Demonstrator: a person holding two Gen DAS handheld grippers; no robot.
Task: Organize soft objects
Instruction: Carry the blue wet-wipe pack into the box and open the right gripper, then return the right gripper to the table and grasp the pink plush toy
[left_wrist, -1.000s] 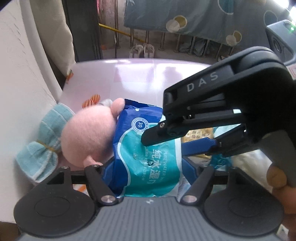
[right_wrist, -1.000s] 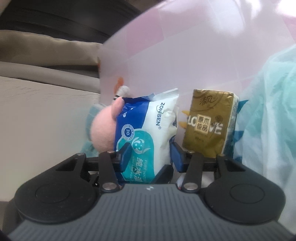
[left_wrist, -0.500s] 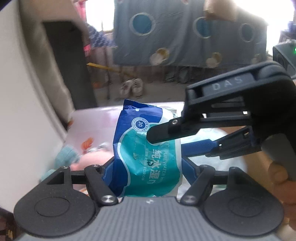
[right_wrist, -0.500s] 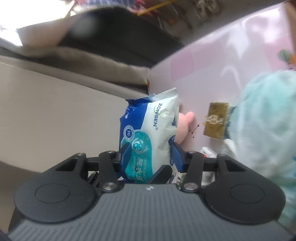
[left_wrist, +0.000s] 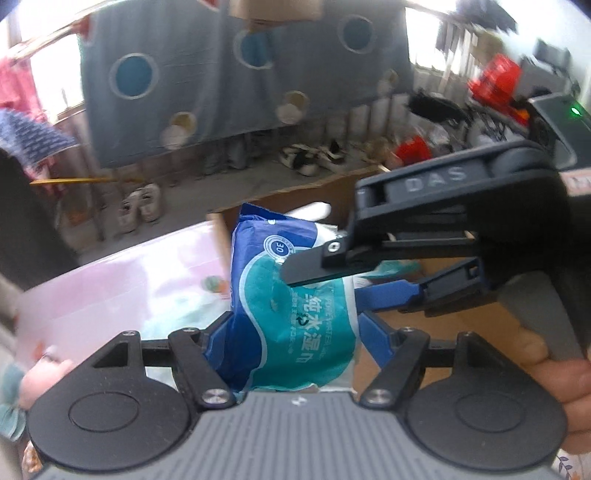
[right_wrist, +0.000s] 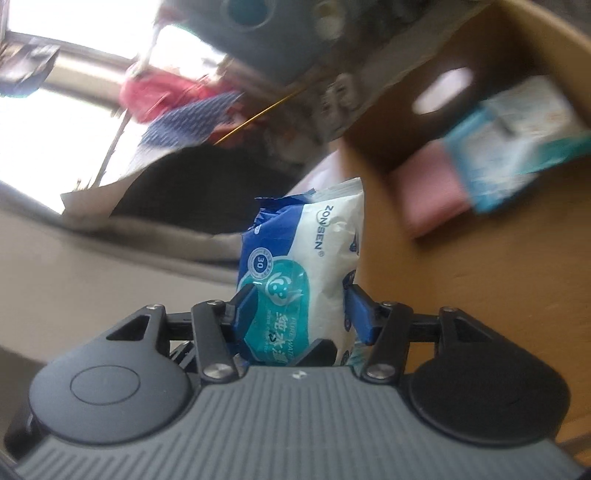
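Worktop (left_wrist: 110, 280): pale pink, glossy. Cardboard box (left_wrist: 332, 195) stands at its far right. Pink plush toy (left_wrist: 40, 380) lies at near left.

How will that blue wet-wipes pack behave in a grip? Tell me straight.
The wet-wipes pack probably gives a little under pressure: its film looks wrinkled and puffy. The glossy wrapper may be slippery. It stands upright above the grip without drooping, so it is likely full-bodied rather than floppy.

Two close wrist views, both on the wipes pack (left_wrist: 295, 314) (right_wrist: 299, 280).
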